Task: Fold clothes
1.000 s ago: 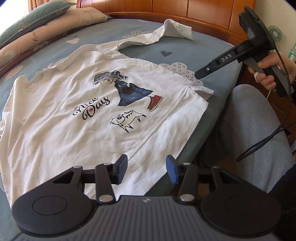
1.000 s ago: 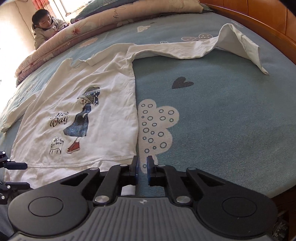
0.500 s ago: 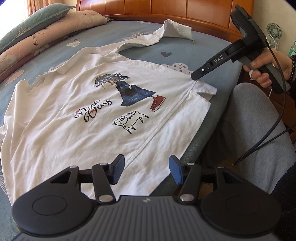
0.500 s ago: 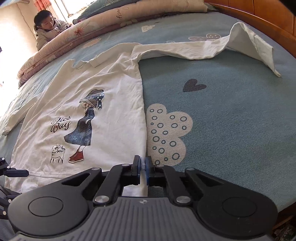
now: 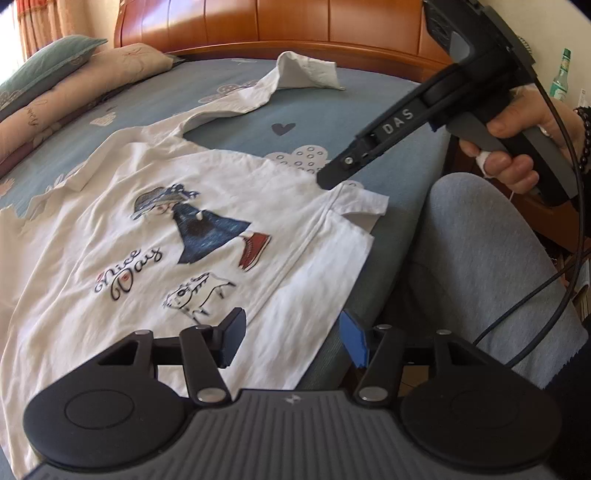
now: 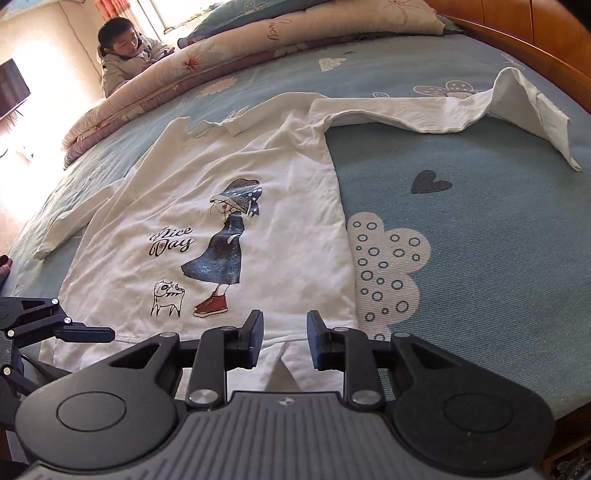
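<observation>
**White shirt spread flat on the bed, both grippers parted at its hem**

Blue-grey bedding with cloud and heart prints covers the bed (image 6: 480, 258), and a wooden headboard (image 5: 295, 22) runs along its far edge. On it lies the white shirt (image 6: 229, 192), front up, its print of a girl in a blue dress and the words "Nice Day" showing. One long sleeve (image 6: 424, 110) stretches away from the shirt toward the headboard side, its cuff folded over. The left gripper (image 5: 291, 336) sits at the shirt's hem near one corner, jaws apart and holding nothing. The right gripper (image 6: 284, 338) hovers over the slit in the hem, jaws likewise apart, gripping nothing. Beyond the shirt, a rolled quilt (image 6: 221, 62) lies across the bed.
</observation>
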